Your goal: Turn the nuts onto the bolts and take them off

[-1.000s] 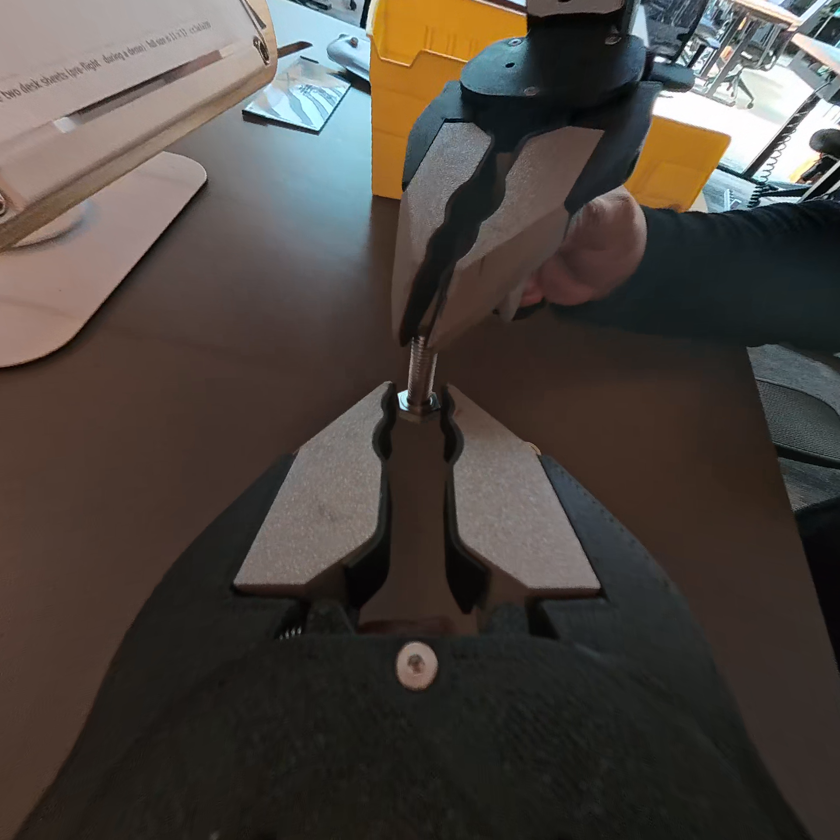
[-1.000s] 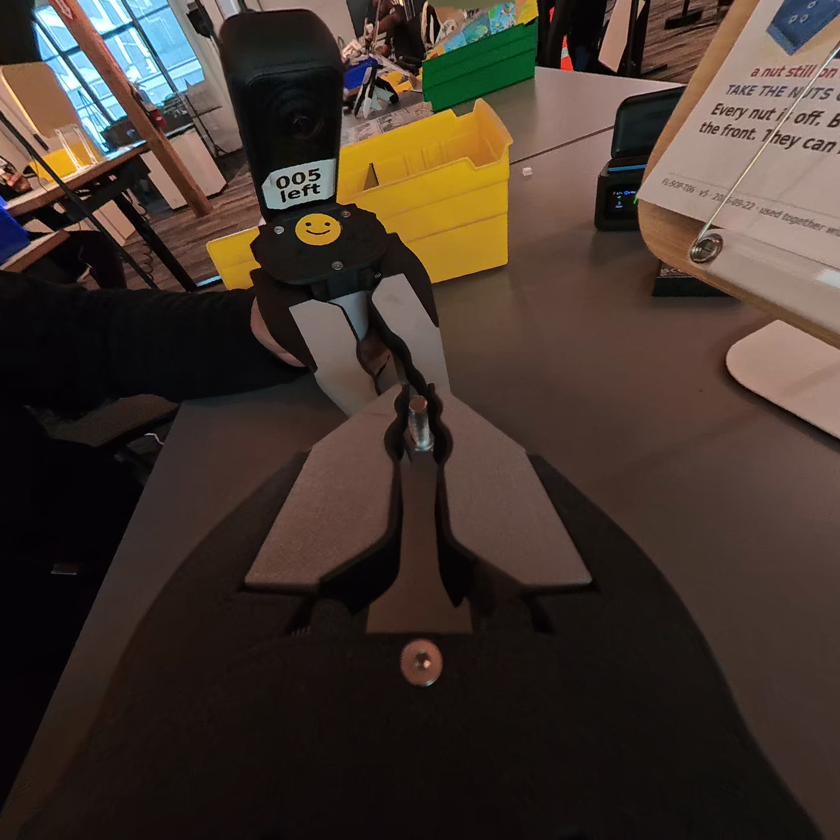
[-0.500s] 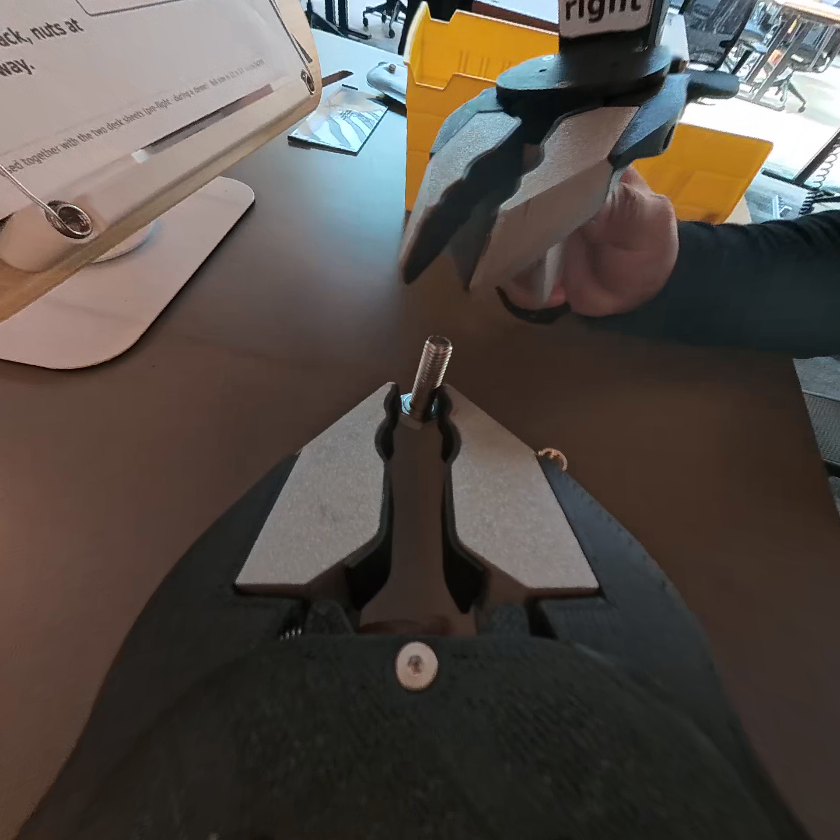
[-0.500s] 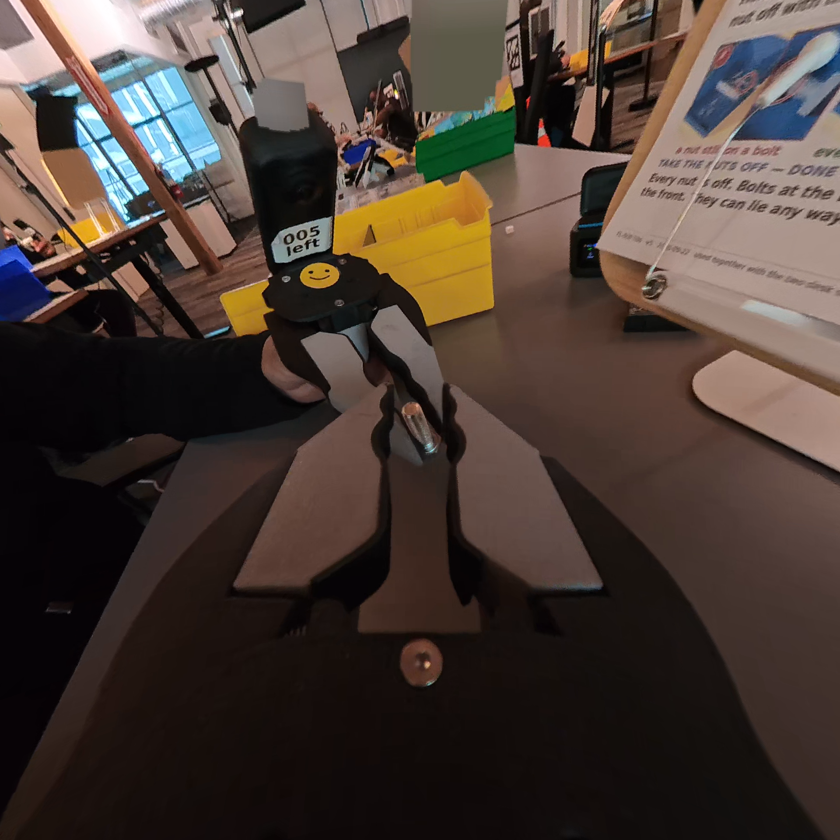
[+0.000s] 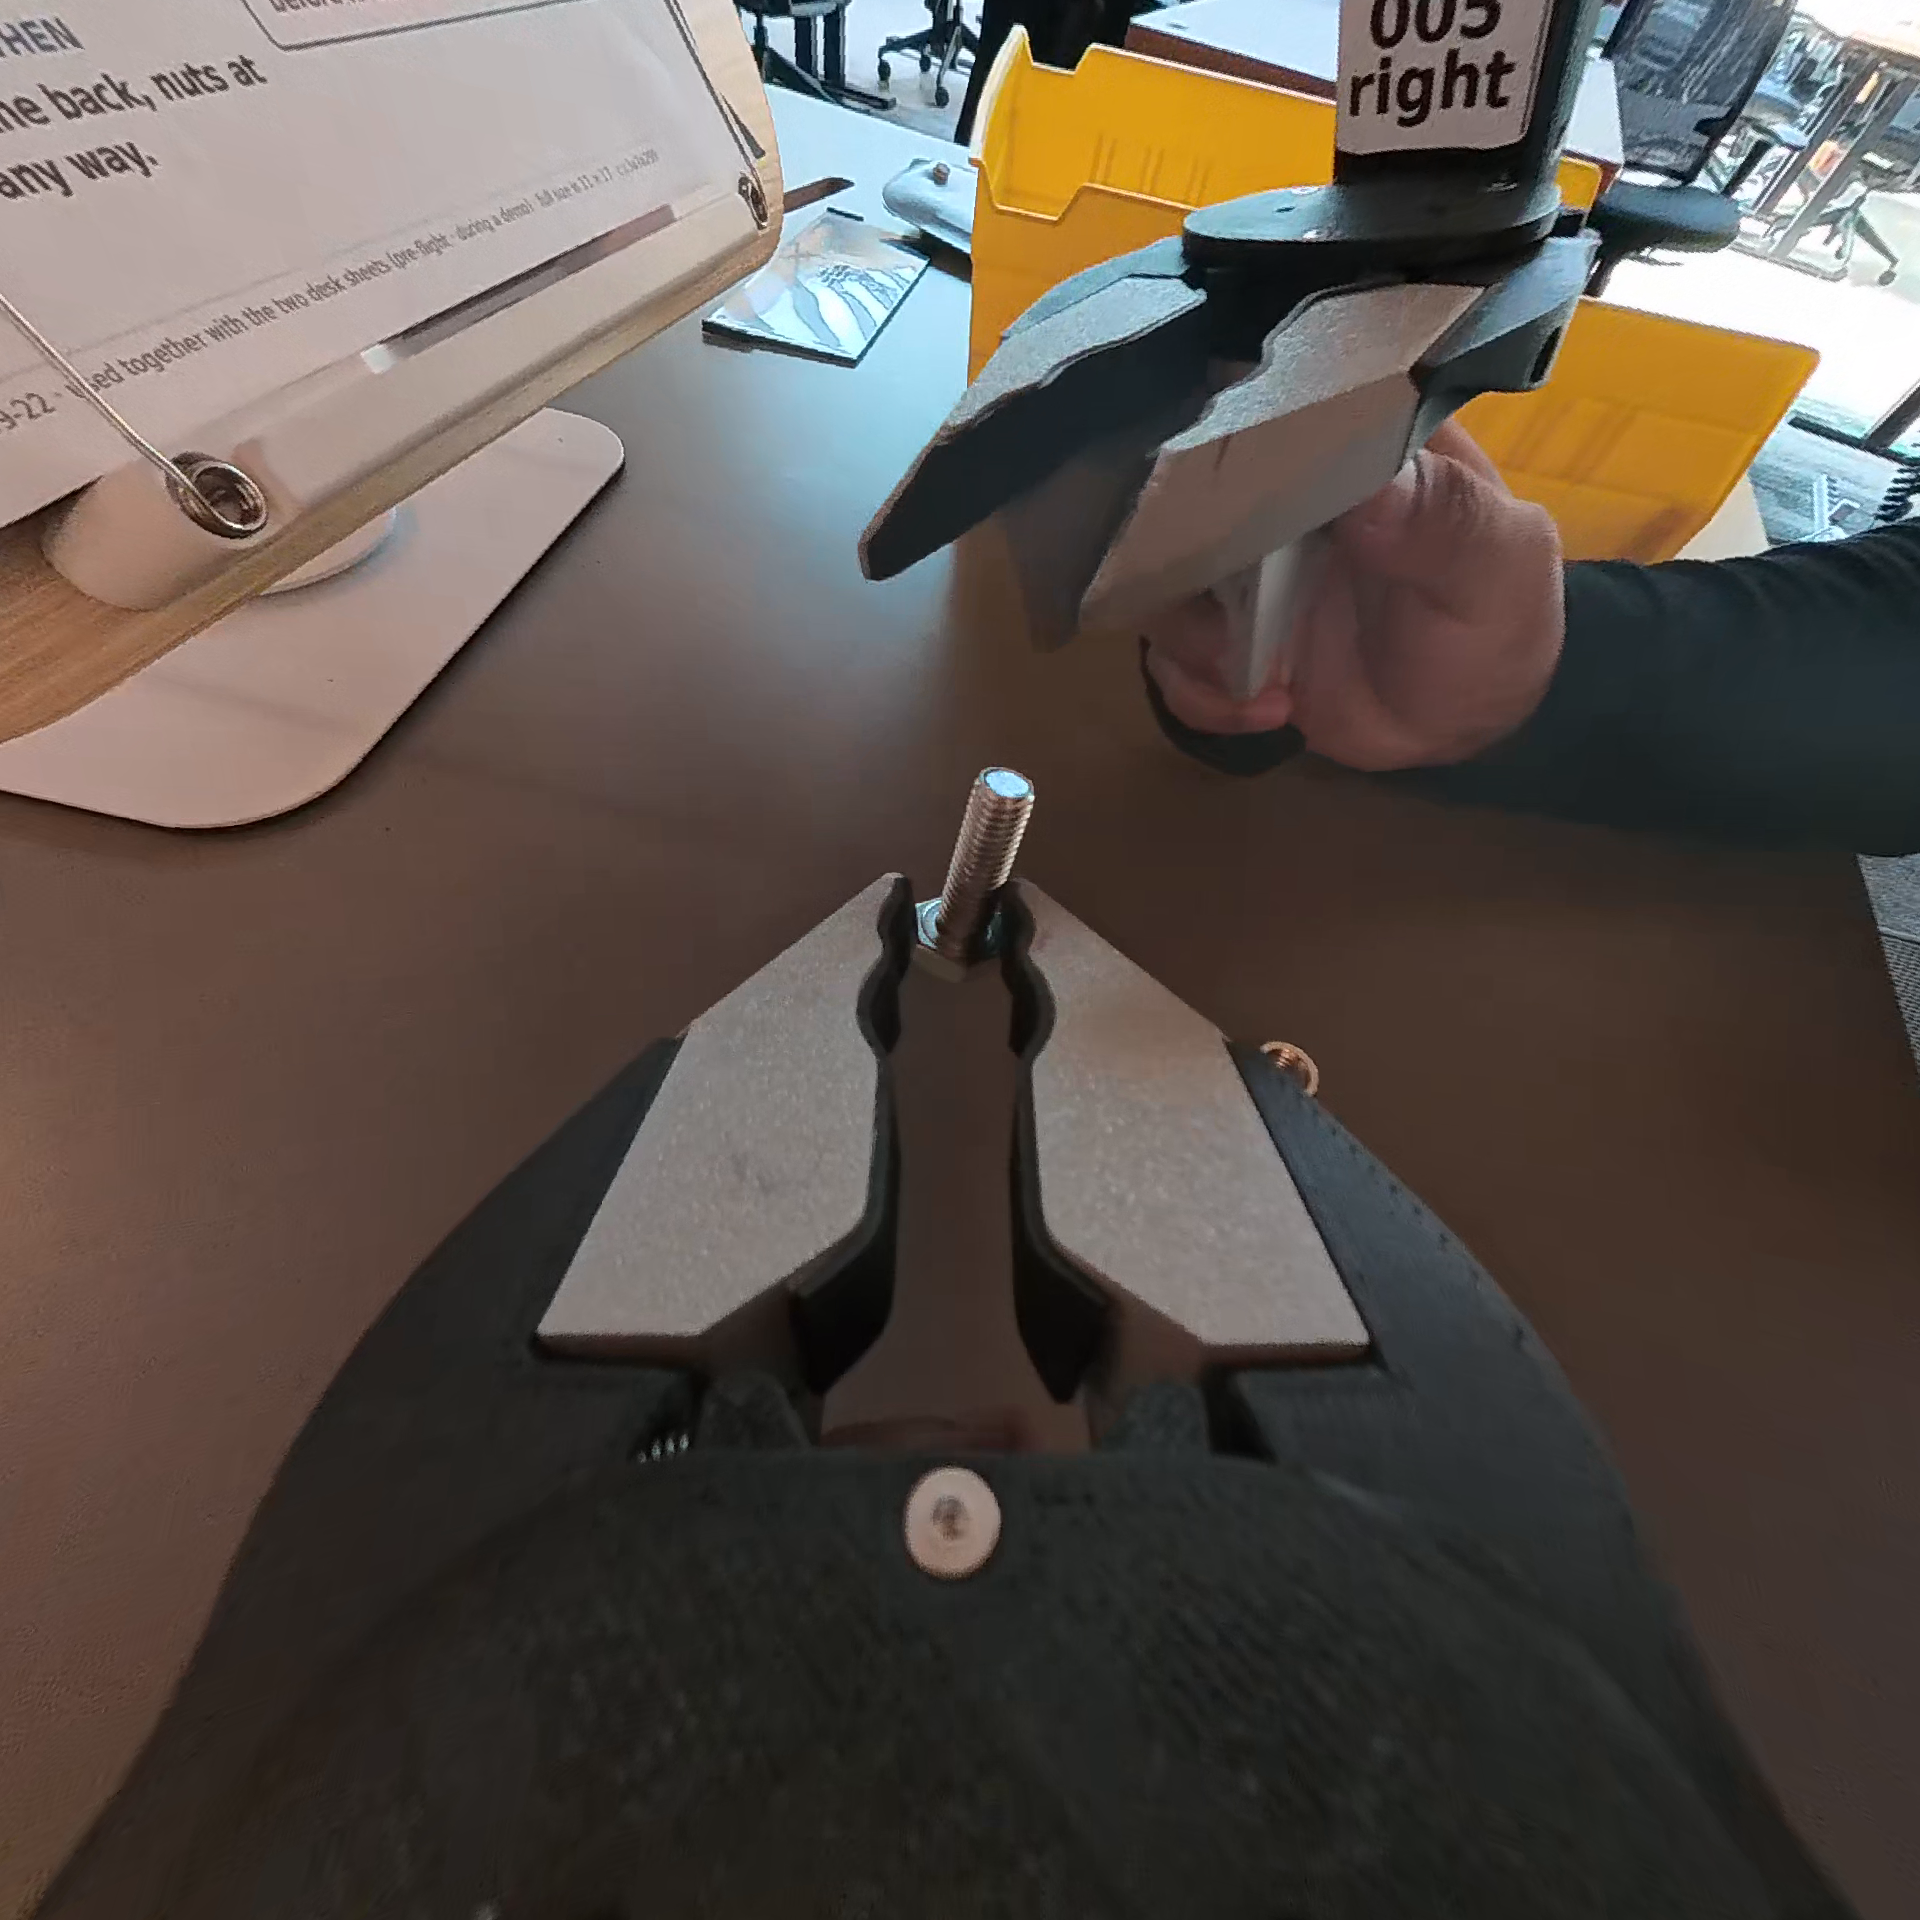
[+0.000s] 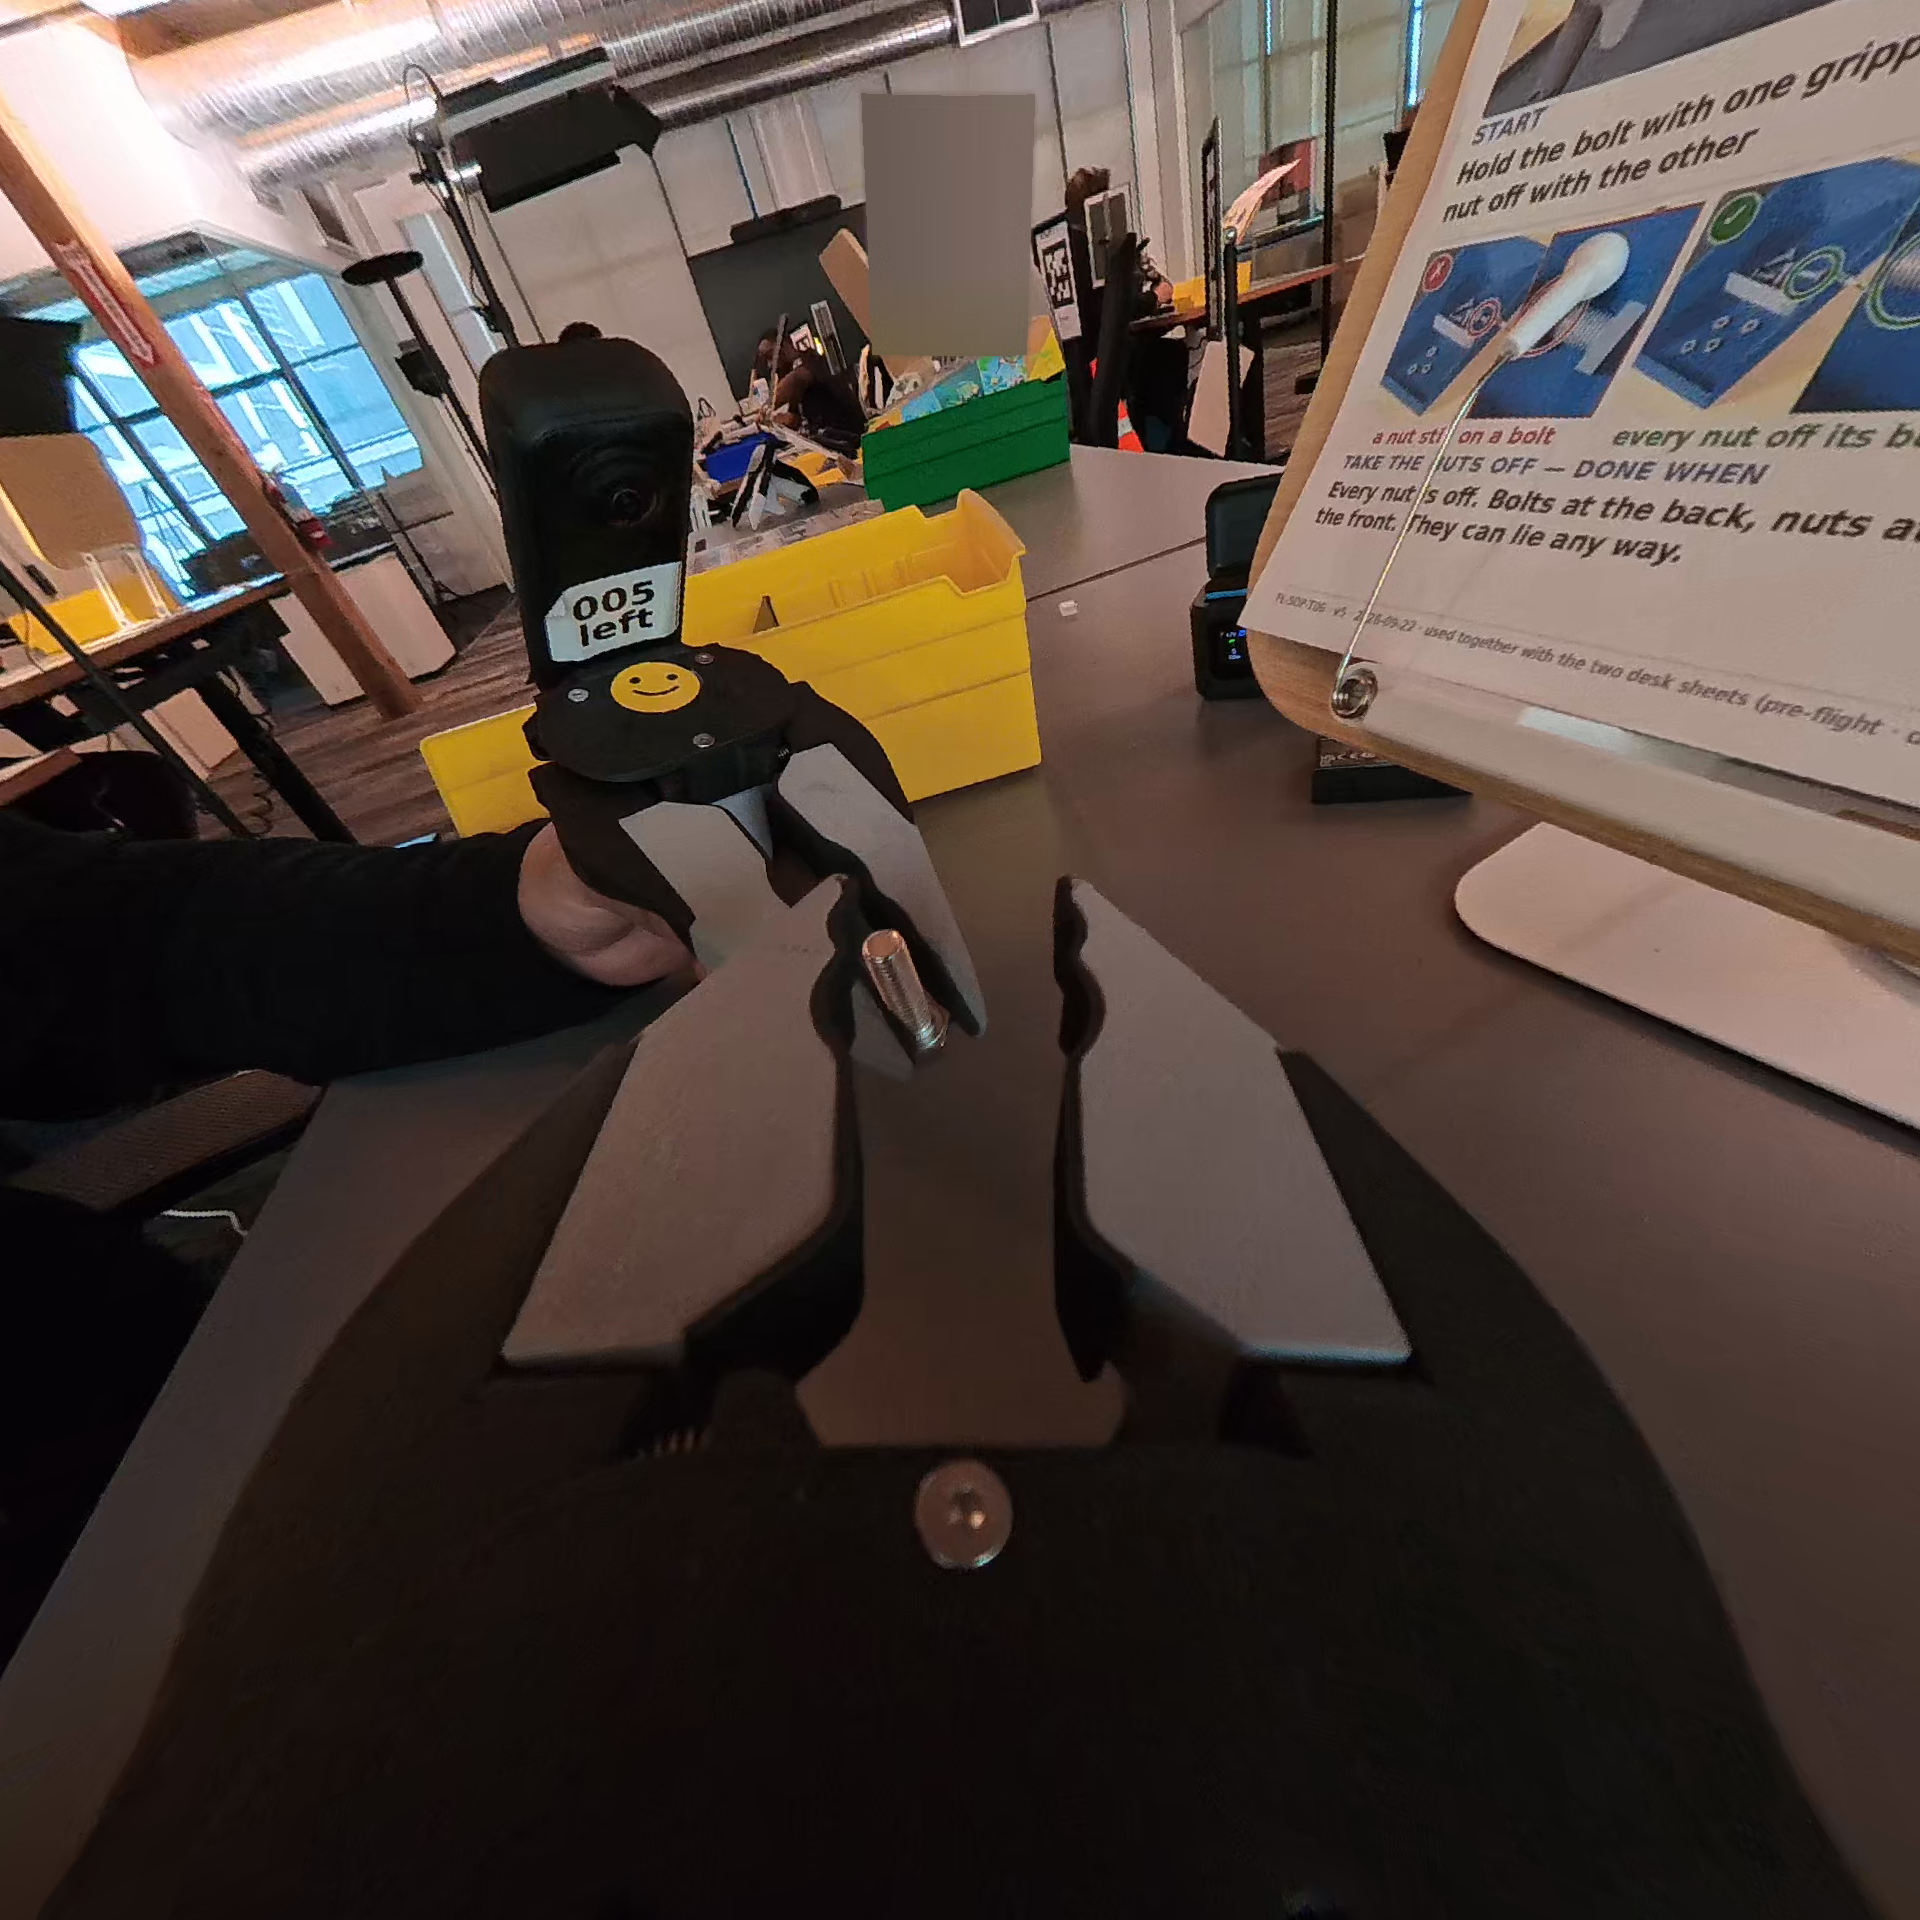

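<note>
Silver threaded bolt [image 5: 985, 871] upright, slightly tilted, nut [image 5: 954, 954] at base

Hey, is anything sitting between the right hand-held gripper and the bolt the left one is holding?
Nothing visible. The right hand-held gripper hangs open above and to the right of the bolt, whose threaded end sticks up free from the left hand-held gripper; only bare table lies behind the gap.

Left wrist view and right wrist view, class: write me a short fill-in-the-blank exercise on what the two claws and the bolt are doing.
1. The left claw is shut on the nut of a ____.
2. The bolt's threaded end points ____.
3. The right claw is ____ and holds nothing.
4. Behind it stands a ____ bin.

Missing words: bolt; up; open; yellow
</note>
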